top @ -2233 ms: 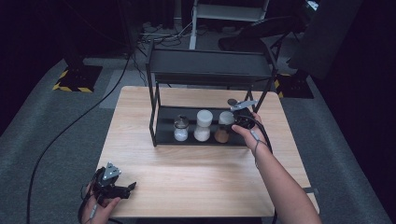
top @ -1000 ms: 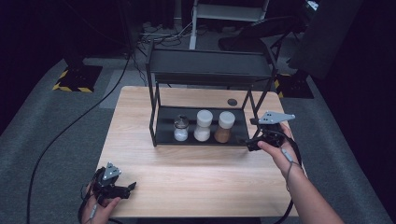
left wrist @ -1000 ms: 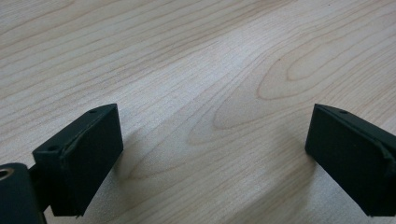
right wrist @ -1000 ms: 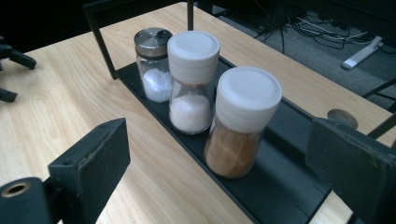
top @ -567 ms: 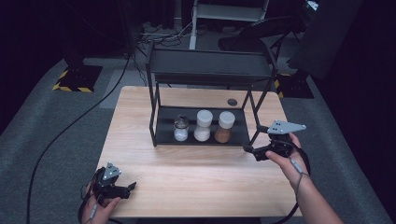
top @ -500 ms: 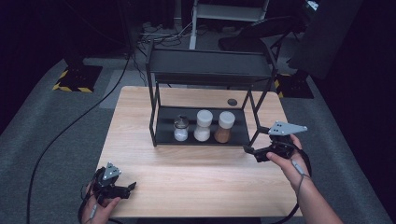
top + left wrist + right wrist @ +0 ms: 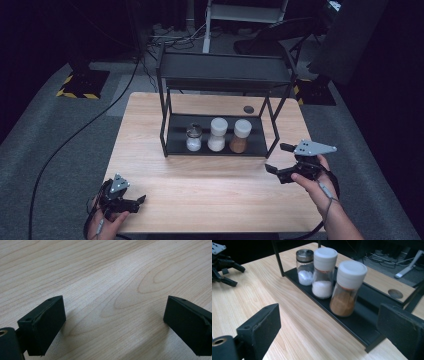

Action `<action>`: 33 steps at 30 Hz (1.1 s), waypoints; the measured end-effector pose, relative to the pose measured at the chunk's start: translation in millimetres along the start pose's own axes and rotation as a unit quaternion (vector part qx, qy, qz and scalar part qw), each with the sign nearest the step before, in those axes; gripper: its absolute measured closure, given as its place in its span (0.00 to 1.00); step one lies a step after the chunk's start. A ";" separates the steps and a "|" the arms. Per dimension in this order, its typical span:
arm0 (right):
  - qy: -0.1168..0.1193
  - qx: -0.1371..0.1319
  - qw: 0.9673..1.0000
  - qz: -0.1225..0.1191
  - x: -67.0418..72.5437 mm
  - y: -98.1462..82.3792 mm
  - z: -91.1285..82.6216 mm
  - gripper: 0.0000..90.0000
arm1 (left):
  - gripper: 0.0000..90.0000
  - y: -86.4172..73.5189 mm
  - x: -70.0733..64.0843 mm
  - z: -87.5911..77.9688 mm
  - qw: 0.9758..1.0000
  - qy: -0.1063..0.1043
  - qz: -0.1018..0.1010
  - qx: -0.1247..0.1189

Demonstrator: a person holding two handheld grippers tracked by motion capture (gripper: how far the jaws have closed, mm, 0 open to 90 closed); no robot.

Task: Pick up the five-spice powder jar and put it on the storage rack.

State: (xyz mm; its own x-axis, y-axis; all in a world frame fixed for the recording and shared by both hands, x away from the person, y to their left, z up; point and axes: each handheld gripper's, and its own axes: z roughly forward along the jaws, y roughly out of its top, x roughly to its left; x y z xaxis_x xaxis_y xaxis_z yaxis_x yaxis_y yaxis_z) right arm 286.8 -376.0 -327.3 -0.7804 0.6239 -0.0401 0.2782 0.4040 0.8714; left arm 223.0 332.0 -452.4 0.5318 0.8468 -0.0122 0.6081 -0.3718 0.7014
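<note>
Since the earlier pictures the right gripper (image 7: 279, 159) has pulled back from the rack (image 7: 215, 145) toward the right edge of the table (image 7: 150, 120), and the jar with the brown powder (image 7: 240, 136) now stands on the rack's lower shelf, at the right end of the row. The left gripper (image 7: 134, 201) has not moved; it sits near the front left corner of the table.

Judging by this, the placing step is finished and the hand is in the retreat after letting go. Three jars line the lower shelf: a small jar with a metal lid (image 7: 305, 267) at the left, a tall jar with white grains (image 7: 324, 272) in the middle, and the brown-powder jar (image 7: 348, 287) beside it, all upright and close together. No other loose jar shows on the table, so the next move probably calls for little more than bringing the right gripper to rest, keeping it clear of the rack's front right leg as it goes.

In the right gripper view the jaws stand wide apart with nothing between them, and the rack lies beyond them, apart from both. In the left gripper view the jaws are also spread wide and hold nothing; they hang low over bare wood, and whether they touch it I cannot tell.
</note>
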 end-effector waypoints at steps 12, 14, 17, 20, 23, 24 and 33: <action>-0.011 0.004 0.999 0.034 -3.3 -35.5 -3.0 0.05 | 0.04 0.0 0.1 0.1 1.000 0.000 0.000 0.000; -0.012 0.006 0.999 0.036 -3.6 -40.3 -1.7 0.05 | 0.04 0.0 0.1 0.0 1.000 0.000 0.000 0.000; -0.015 0.010 0.999 0.039 -3.7 -46.6 0.0 0.05 | 0.04 0.1 0.1 0.0 1.000 0.000 0.000 0.000; -0.019 0.013 0.999 0.044 -3.4 -53.8 1.8 0.05 | 0.04 0.0 0.0 0.1 1.000 0.000 0.000 0.000; -0.025 0.019 0.999 0.042 -2.4 -59.7 3.7 0.05 | 0.04 0.0 0.0 0.0 1.000 0.000 0.000 0.000; -0.028 0.022 0.999 0.041 -2.0 -62.4 4.6 0.05 | 0.04 0.1 0.2 0.0 1.000 0.000 0.000 0.000; -0.039 0.032 0.997 0.050 -3.0 -84.3 12.2 0.04 | 0.04 0.1 0.2 0.0 1.000 0.000 0.000 0.000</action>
State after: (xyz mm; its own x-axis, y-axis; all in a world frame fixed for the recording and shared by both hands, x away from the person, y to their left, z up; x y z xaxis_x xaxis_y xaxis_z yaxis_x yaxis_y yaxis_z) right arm 272.5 -403.8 -406.7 -0.7020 0.7121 0.0061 0.3903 0.3776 0.8397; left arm 223.2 332.1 -452.4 0.5326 0.8463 -0.0126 0.6080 -0.3722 0.7013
